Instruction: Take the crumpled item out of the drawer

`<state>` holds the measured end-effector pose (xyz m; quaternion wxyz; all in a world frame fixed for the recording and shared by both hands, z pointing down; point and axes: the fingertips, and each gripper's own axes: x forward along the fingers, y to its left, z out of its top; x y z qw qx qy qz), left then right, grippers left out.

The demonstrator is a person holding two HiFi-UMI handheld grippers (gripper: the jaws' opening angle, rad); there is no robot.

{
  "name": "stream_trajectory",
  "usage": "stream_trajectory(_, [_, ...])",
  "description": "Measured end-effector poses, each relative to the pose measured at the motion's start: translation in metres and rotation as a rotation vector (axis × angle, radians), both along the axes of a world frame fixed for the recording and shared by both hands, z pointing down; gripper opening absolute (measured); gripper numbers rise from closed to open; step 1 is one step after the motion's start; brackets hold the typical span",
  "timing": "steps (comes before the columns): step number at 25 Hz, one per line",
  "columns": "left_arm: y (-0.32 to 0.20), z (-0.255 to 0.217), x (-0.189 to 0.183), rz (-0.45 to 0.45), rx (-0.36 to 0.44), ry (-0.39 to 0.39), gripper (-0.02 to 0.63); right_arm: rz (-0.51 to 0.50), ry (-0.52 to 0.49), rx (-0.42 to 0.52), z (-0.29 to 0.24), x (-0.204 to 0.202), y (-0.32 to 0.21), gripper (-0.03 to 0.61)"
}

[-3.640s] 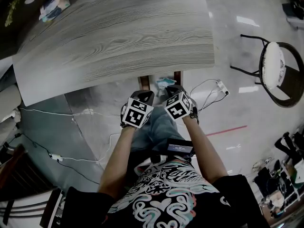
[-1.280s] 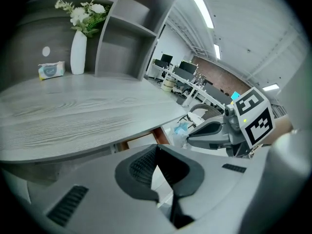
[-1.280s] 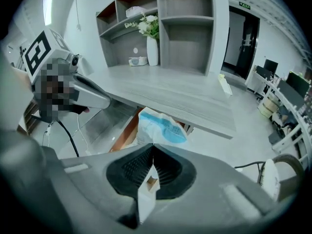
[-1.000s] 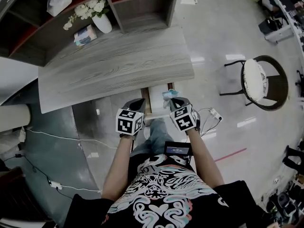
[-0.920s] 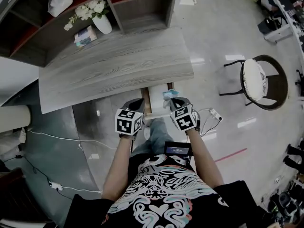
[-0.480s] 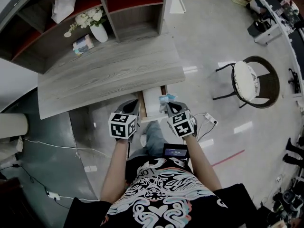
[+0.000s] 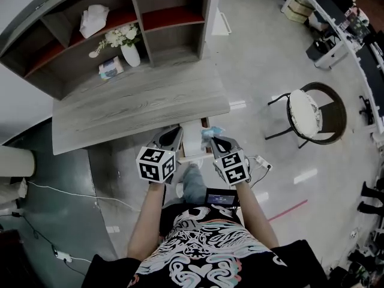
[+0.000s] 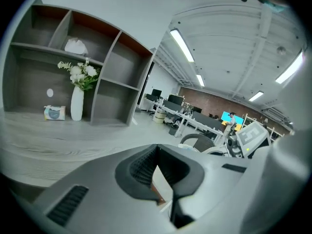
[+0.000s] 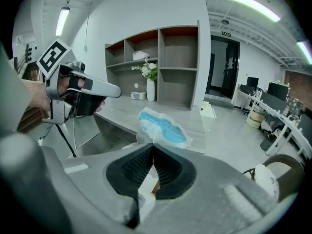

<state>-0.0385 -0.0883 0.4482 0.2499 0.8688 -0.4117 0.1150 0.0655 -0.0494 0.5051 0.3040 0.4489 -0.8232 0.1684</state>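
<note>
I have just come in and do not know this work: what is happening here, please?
A person stands at a grey desk with its drawer open, a gripper in each hand. The right gripper is shut on a crumpled blue and white packet, held at the drawer's right edge. The left gripper is shut and empty at the drawer's left side.

wear: black short-sleeved T-shirt (image 7: 207, 254), white and teal swirl print | legs: blue-grey jeans (image 7: 193, 186) | waist: small dark box (image 7: 222, 197) | left claw (image 7: 174, 131) and right claw (image 7: 214, 139): grey moulded shells, black ribbed pads (image 8: 140, 167), white cubes (image 7: 155, 164) bearing black square markers
</note>
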Motion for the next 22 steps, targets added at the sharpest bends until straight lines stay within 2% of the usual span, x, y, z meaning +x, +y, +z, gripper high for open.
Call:
stream_trajectory(4, [0.006, -0.010, 0.001, 0.001, 0.005, 0.042, 0.000, 0.010, -0.002, 0.037, -0.011, 0.001, 0.002, 0.008])
stream_trajectory(8, [0.010, -0.021, 0.004, 0.018, 0.014, 0.072, 0.000, 0.029, -0.057, 0.086, -0.026, 0.000, 0.004, 0.008])
stream_trajectory(16, [0.010, -0.039, -0.005, 0.017, 0.056, 0.057, 0.000, 0.049, -0.100, 0.155, -0.047, -0.007, 0.004, 0.009])
stream_trajectory(22, [0.011, -0.042, -0.008, 0.016, 0.061, 0.053, 0.000, 0.063, -0.116, 0.165, -0.052, -0.006, 0.005, 0.009])
